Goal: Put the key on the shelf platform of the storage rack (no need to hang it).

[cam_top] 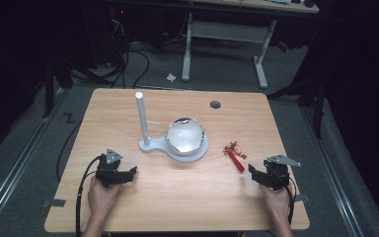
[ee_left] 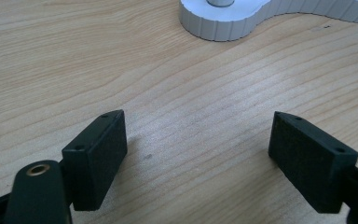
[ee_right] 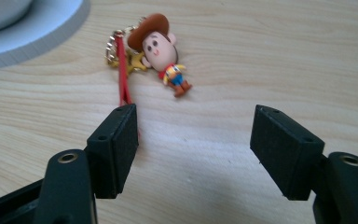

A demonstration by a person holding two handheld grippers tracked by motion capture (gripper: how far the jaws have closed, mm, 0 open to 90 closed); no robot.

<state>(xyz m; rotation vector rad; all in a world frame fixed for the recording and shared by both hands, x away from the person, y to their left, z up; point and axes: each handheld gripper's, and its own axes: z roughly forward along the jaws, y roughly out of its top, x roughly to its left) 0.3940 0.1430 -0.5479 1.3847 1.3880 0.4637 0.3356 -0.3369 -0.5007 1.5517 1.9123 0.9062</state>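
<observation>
A cowboy figure keychain (cam_top: 234, 150) (ee_right: 161, 56) with a red strap (ee_right: 122, 77) and a gold chain lies on the wooden table, right of centre. My right gripper (cam_top: 259, 175) (ee_right: 193, 144) rests open just short of it, jaws wide, the strap passing behind its left jaw. A white stand (cam_top: 150, 145) (ee_left: 223, 21) with an upright white post (cam_top: 141, 118) and a shiny bowl (cam_top: 185, 136) sits mid-table. My left gripper (cam_top: 128, 173) (ee_left: 198, 154) rests open at the front left, with bare wood between its jaws.
The table (cam_top: 177, 197) has a round cable hole (cam_top: 215, 104) near its far edge. Beyond it stand a white desk frame (cam_top: 227, 44) and cables on a grey floor. The stand's base (ee_right: 37, 28) lies at the upper left of the right gripper view.
</observation>
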